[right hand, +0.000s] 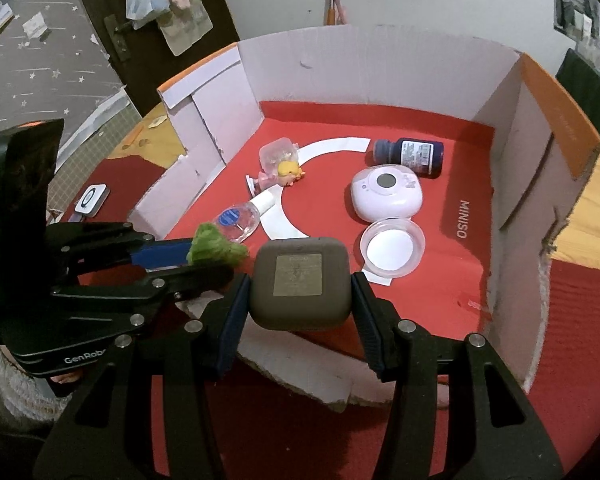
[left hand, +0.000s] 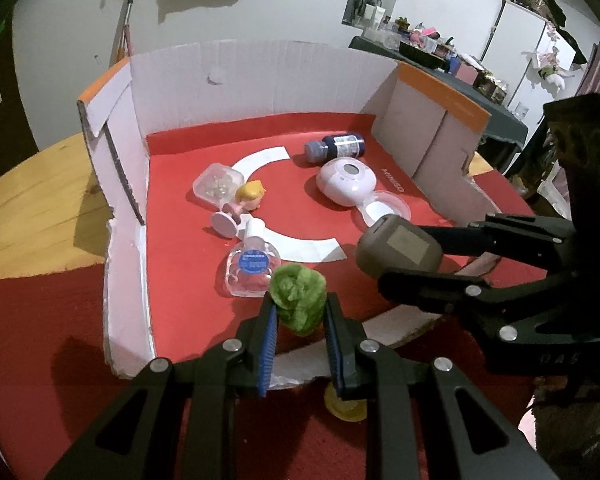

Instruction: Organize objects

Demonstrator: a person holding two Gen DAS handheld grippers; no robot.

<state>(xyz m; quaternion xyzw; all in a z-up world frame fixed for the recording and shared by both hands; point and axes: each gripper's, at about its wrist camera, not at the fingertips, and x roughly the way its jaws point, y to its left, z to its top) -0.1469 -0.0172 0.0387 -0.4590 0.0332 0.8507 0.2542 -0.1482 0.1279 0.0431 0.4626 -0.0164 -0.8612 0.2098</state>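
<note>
The left gripper point(left hand: 300, 312) clenches a green fuzzy lump point(left hand: 299, 302), its lower part hidden between the pads. The right gripper point(right hand: 300, 292) grasps a grey case point(right hand: 298, 282); both hover over the red-floored cardboard box point(right hand: 380, 60).

One cardboard box point(right hand: 420, 64) holds two bottles, dark point(right hand: 414, 156) and clear point(right hand: 238, 220), one doll point(right hand: 278, 174), one clear tub point(right hand: 278, 152), one white case point(right hand: 386, 194) and one round lid point(right hand: 392, 248).

Both wrist views look steeply down, close, sharing the red-floored box point(left hand: 204, 152).
</note>
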